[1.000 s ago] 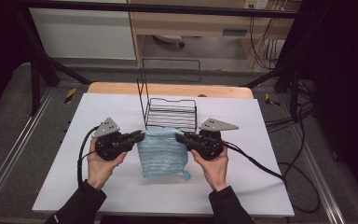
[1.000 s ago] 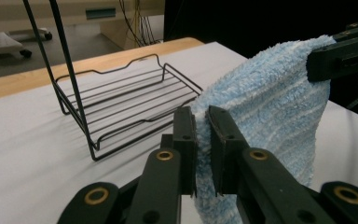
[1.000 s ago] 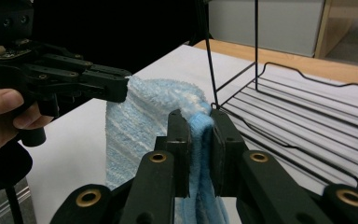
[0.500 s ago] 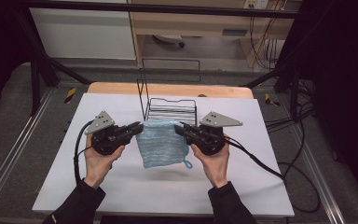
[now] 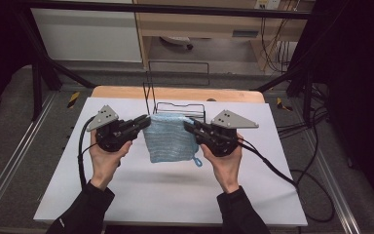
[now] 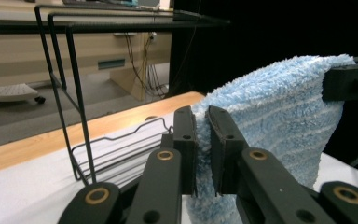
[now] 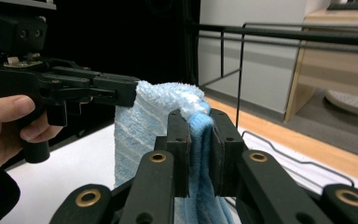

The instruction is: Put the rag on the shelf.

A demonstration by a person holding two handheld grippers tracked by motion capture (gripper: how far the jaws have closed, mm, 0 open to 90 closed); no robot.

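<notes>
occlusion: blue cloth point(image 5: 169, 139) covers lower part of wire rack point(image 5: 180, 108), centre of high view | cloth corners hidden between jaw pads in both gripper views | cloth bottom cut by lower frame edge in both gripper views | sleeves cut at bottom edge, high view

Both hands hold the light blue towel point(image 5: 169, 139) up above the white worktop point(image 5: 165, 195), left tool point(image 5: 144, 123) pinching one top corner, right tool point(image 5: 189, 126) the other, black wire rack point(image 5: 177, 105) just behind.
</notes>
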